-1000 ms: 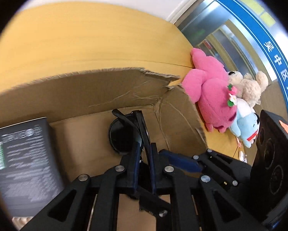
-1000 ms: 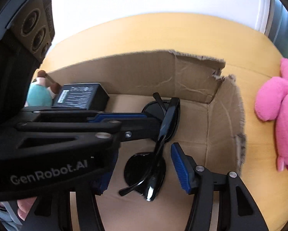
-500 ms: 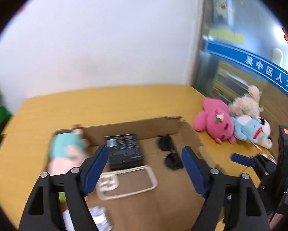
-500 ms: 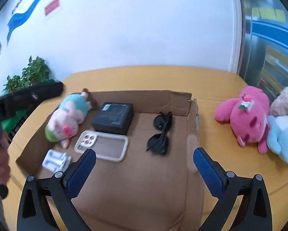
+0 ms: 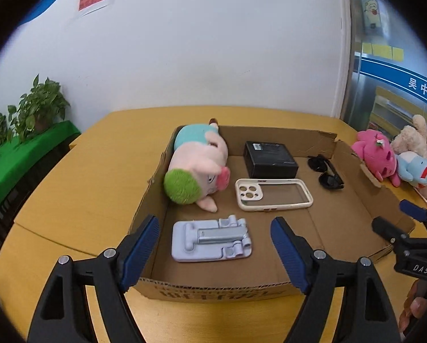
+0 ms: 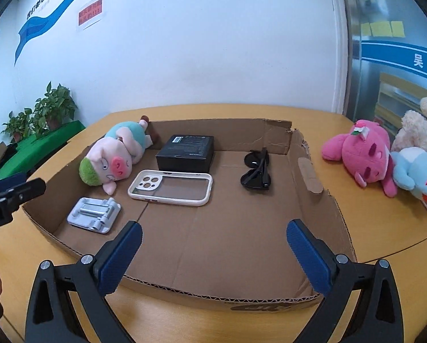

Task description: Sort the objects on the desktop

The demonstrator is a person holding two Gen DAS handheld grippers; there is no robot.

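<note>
Left wrist view: I note my left gripper (image 5: pixel 214 241) spread wide and empty over the near edge of the shallow brown cardboard box (image 5: pixel 213 290). Folded black plastic sunglasses (image 5: pixel 326 173) lie near its far right corner.

Right wrist view: my right gripper (image 6: pixel 213 250) stands fully wide, empty. The sunglasses (image 6: pixel 256 174) rest apart from the black rectangular carton (image 6: pixel 186 157).

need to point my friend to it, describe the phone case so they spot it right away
Look in the shallow cardboard box on the yellow table. The phone case lies flat mid-floor, just in front of the black box: cream rim, clear back, round camera holes.
</note>
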